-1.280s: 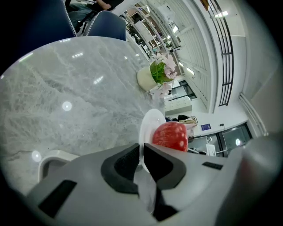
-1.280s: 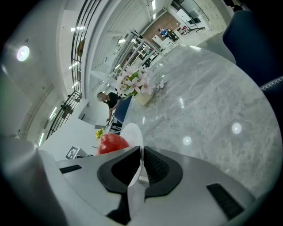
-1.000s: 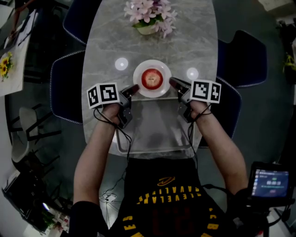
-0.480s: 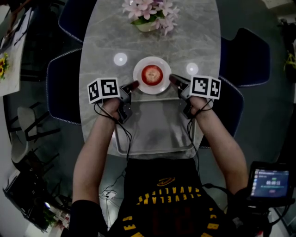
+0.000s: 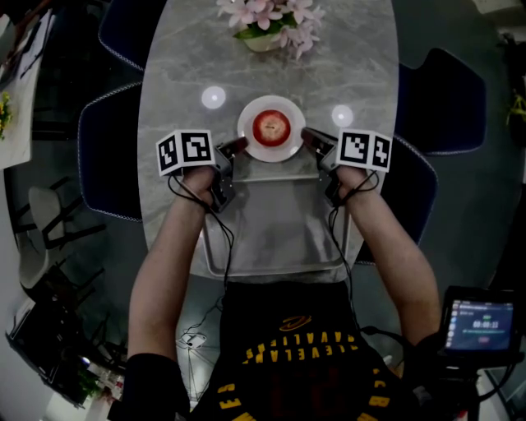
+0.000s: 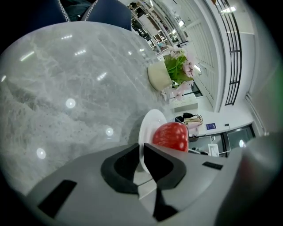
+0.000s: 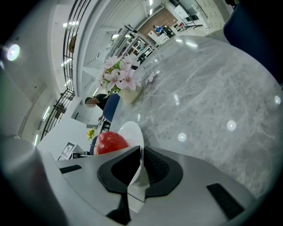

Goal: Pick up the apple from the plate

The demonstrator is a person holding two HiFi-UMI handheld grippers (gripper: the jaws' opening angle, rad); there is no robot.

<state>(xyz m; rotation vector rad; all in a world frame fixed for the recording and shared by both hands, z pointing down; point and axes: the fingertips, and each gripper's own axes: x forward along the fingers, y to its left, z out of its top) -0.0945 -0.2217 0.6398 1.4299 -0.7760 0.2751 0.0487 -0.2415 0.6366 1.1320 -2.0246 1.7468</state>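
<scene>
Left gripper: jaws drawn almost together, pinching the left rim of the white plate. Right gripper: likewise nearly closed, nipped on the plate's right rim. Red apple sits at the plate's centre, untouched by either gripper. Plate rests on a glossy grey marble table, with a lamp glint on either side of the plate. Metal tray lies just nearer the person than the plate; flower pot stands beyond it. Dark blue chairs stand out to both sides. Bright white hall with railings behind.
</scene>
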